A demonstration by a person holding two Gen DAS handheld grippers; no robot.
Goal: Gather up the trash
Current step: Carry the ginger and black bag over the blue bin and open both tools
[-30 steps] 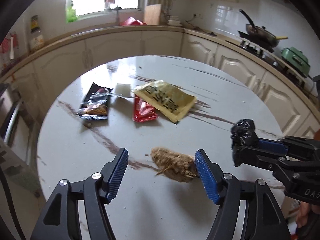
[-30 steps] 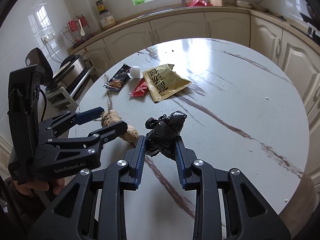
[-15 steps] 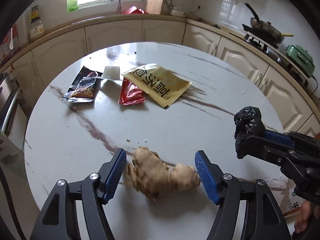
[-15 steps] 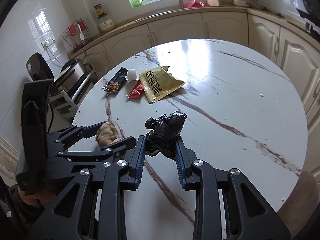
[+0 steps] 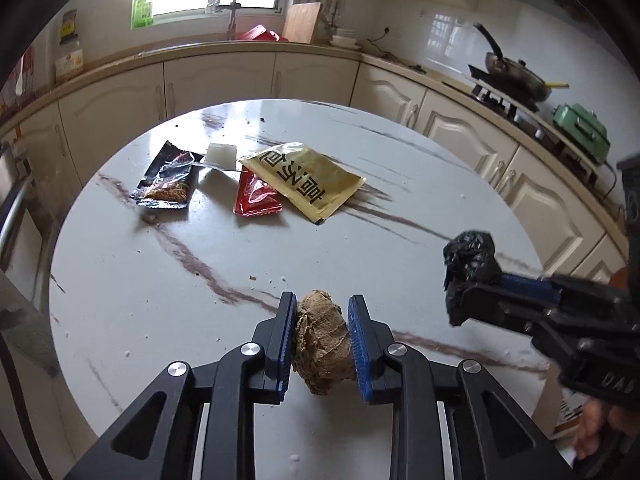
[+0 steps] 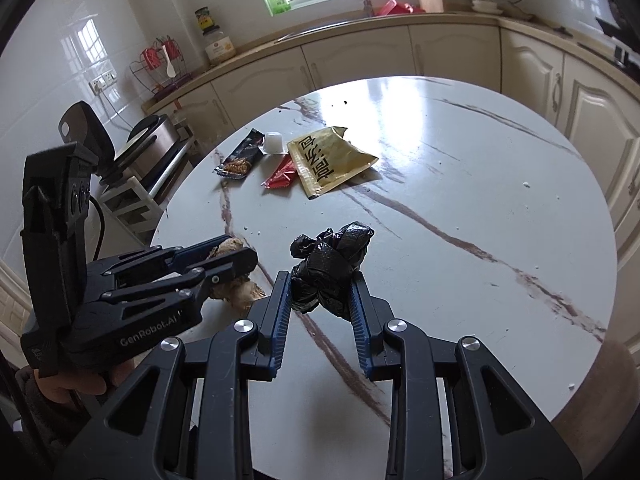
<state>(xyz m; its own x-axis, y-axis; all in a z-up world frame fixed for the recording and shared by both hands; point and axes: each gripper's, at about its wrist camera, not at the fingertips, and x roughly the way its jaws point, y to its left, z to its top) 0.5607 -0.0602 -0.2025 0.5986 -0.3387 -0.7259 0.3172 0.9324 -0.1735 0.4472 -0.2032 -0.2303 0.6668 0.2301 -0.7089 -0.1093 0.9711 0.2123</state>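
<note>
Left gripper [image 5: 322, 334] fingers clamped on brown lump [image 5: 322, 340], lower centre. Right gripper [image 6: 320, 304] fingers pinching black bag wad [image 6: 330, 266]. Wrappers upper left on surface [image 6: 460, 200].

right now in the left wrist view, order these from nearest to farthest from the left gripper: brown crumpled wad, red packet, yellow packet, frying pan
1. Brown crumpled wad: clamped between the left gripper fingers.
2. Red packet: mid-table, ahead and slightly left.
3. Yellow packet: overlapping the red one's right edge, reaching a little farther back.
4. Frying pan: on the stove, far right, off the table.
</note>
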